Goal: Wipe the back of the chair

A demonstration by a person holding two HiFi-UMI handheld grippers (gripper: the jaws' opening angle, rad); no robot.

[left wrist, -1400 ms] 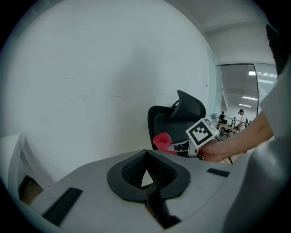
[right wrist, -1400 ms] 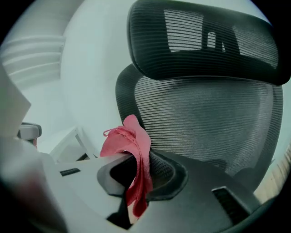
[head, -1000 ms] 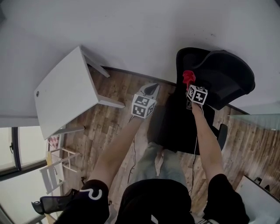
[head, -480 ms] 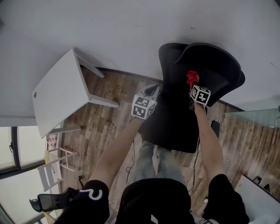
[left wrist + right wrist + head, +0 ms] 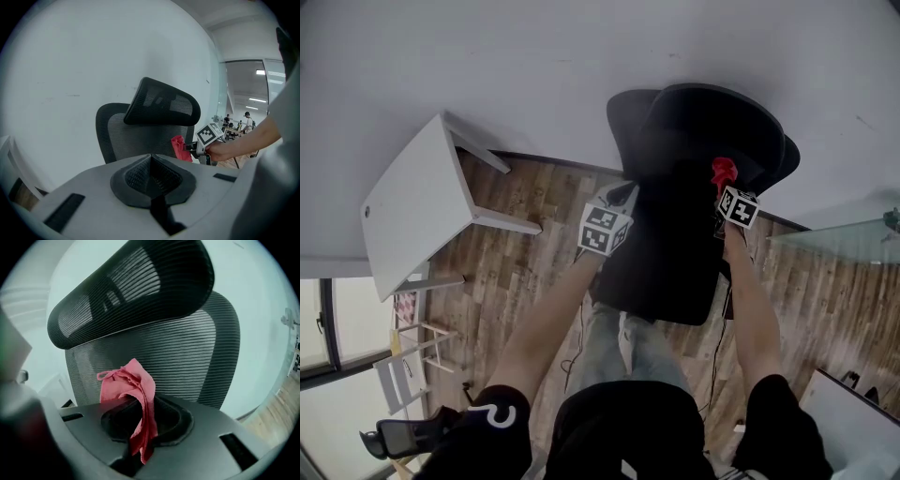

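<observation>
The chair (image 5: 670,253) now sits more central under the head camera, and the right tongs (image 5: 140,427) — clamped on the red cloth (image 5: 133,385) — have climbed up the mesh backrest (image 5: 197,362), near the headrest. The left tongs (image 5: 151,185) stay pressed together, empty, beside the chair. Wiping looks ready to begin.

right gripper (image 5: 140,430) fingers' tips buried under crumpled red cloth (image 5: 133,387); black mesh office chair (image 5: 187,357) below fingers blocked by gripper body. people (image 5: 247,121) far beyond left gripper (image 5: 151,176) fingers: too small.
</observation>
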